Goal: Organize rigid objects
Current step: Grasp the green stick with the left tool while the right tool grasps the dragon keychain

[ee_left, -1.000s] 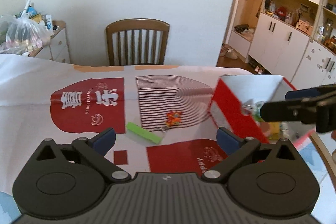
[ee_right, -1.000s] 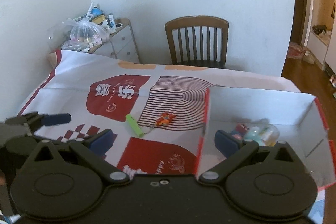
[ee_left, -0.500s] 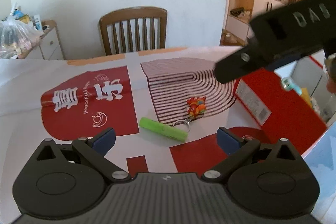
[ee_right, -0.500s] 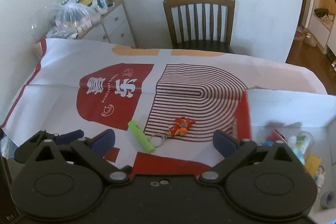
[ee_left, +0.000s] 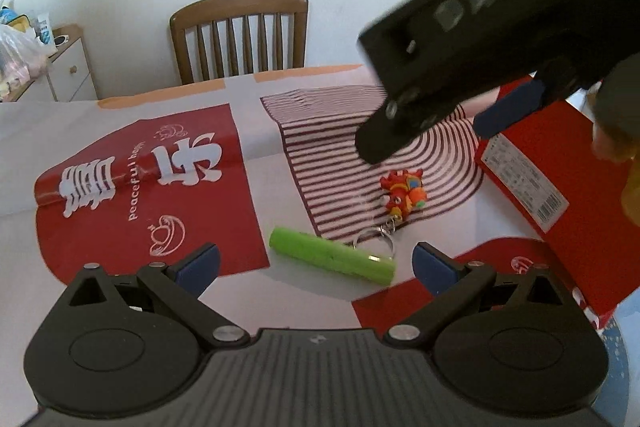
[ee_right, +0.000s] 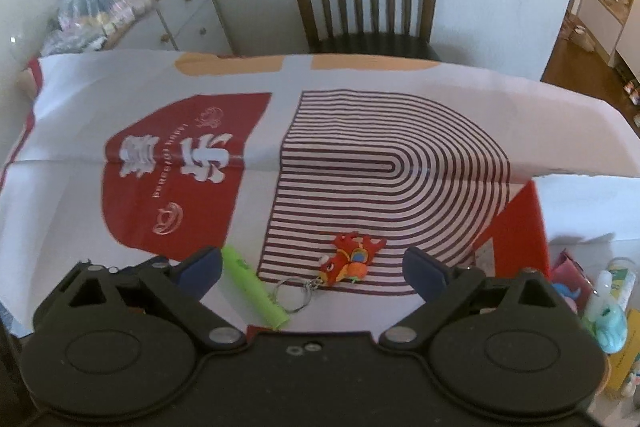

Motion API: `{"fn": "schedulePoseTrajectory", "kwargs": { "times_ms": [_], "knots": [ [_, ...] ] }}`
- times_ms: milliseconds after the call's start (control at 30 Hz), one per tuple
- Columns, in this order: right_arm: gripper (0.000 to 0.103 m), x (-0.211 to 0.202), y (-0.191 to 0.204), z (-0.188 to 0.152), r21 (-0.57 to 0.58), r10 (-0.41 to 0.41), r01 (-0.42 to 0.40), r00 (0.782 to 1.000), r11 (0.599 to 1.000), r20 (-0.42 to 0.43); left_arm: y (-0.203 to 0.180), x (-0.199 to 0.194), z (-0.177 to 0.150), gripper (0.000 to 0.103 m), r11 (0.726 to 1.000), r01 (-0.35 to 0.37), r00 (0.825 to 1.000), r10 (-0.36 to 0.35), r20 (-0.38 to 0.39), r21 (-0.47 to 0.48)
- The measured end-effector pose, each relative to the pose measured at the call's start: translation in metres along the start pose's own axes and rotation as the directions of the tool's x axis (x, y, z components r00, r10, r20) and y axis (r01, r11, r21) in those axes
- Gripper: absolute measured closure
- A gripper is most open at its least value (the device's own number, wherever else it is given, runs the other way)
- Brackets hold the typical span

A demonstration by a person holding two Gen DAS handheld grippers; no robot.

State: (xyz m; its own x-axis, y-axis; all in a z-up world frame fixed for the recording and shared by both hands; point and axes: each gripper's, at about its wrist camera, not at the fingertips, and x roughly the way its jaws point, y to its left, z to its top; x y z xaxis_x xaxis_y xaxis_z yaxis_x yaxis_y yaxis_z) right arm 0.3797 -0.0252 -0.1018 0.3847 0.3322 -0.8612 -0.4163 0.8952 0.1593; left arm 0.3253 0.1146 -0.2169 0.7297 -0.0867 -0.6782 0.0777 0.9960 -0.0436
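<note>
Keychain point(ee_right: 349, 259), an orange-red figure on a ring, is lying beside green tube point(ee_right: 256, 287); right gripper point(ee_right: 312, 267), narrowing yet spread, is hiding the tube's end.

Right gripper point(ee_right: 313, 267) jaws closing slightly, empty, above red keychain toy point(ee_right: 349, 257), green tube point(ee_right: 256, 291).

Bare cloth point(ee_right: 248, 75) beyond the keyring point(ee_right: 348, 259); red box point(ee_left: 532, 179) (right side) blocks
</note>
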Motion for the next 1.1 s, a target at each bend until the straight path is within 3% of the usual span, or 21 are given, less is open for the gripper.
{"fn": "schedulePoseTrajectory", "kwargs": {
  "times_ms": [200,333,633,867,1000,1100],
  "knots": [
    [0.017,0.028,-0.007,0.003,0.038,-0.056,0.059,0.996,0.998,-0.067,-0.004,0.009,0.0,0.0,0.999,0.039,0.999,-0.039,0.019,0.037],
    [0.017,0.038,-0.01,0.001,0.051,-0.065,0.07,0.994,0.996,-0.085,-0.009,0.016,-0.002,0.0,0.996,0.028,0.999,-0.031,0.027,0.085],
    [0.029,0.053,-0.01,0.001,0.055,-0.08,0.085,0.992,0.995,-0.102,-0.011,0.029,-0.001,0.001,0.995,0.039,0.999,-0.041,0.016,0.097],
    [0.032,0.06,-0.009,-0.002,0.048,-0.08,0.086,0.991,0.995,-0.11,-0.011,0.032,-0.008,0.013,0.995,0.015,1.0,-0.015,0.003,0.099],
    [0.039,0.061,-0.006,-0.002,0.026,-0.099,0.102,0.99,0.994,-0.105,-0.013,0.028,-0.01,0.021,0.994,0.014,1.0,-0.016,0.018,0.107],
    [0.046,0.059,-0.006,-0.004,0.01,-0.118,0.119,0.988,0.993,-0.1,-0.016,0.028,-0.009,0.021,0.993,0.006,1.0,-0.008,0.022,0.118]
  ]
}}
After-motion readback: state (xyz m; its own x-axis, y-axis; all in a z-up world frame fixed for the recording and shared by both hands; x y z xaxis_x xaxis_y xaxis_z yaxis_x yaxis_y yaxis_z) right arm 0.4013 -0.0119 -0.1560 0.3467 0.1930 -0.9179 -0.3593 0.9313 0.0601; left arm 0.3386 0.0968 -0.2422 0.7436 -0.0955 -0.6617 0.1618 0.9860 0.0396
